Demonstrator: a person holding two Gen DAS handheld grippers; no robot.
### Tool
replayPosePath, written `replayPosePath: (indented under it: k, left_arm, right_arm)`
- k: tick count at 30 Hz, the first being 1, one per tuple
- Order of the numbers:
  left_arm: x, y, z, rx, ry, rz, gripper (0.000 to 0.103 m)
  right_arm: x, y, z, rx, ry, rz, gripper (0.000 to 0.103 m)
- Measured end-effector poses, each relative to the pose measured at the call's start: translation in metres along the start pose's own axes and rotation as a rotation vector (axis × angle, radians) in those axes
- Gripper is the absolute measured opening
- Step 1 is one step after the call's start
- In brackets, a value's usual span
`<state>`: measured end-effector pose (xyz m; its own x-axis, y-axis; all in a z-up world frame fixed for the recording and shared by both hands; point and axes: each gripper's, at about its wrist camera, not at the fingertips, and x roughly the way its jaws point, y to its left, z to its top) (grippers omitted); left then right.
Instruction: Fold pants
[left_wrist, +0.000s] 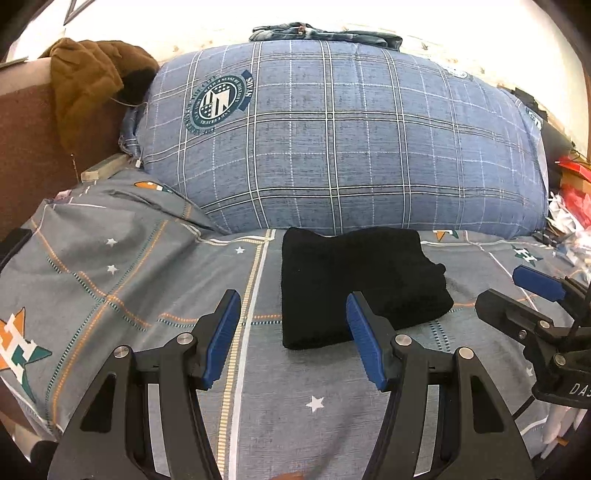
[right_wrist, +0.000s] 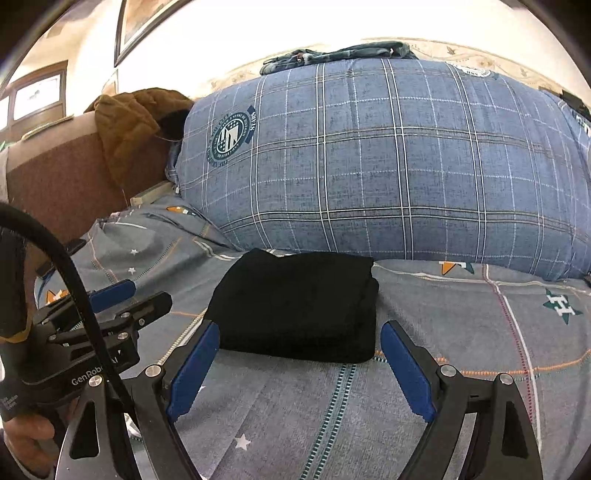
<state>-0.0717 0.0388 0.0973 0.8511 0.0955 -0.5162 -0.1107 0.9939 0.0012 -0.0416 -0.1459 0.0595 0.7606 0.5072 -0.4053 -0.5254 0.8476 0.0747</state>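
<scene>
Tools (left_wrist: 293, 306) (right_wrist: 299, 334) (both agape) near folded pants (left_wrist: 354, 284)

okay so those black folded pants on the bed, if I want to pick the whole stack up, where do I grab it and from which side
Probably the near edge of the black pants, from the front where the open right gripper already faces it. That edge looks thick and rounded, with layers stacked, so the jaws could pinch every layer. The far edge sits against the blue plaid pillow, leaving little room to approach.
</scene>
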Motion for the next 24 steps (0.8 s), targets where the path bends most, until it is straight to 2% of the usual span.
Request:
replayPosePath:
  k: [4, 8, 24]
  left_arm:
    - [0.001, 0.0, -0.002, 0.003, 0.0, -0.004, 0.06]
    - [0.0, -0.008, -0.004, 0.038, -0.01, 0.035, 0.06]
    - [0.006, -0.013, -0.006, 0.032, 0.004, 0.022, 0.06]
  right_arm:
    - [0.001, 0.002, 0.0, -0.014, 0.016, -0.001, 0.087]
    - [0.003, 0.004, -0.001, -0.018, 0.028, 0.009, 0.087]
    - [0.014, 0.003, -0.007, -0.016, 0.059, 0.003, 0.087]
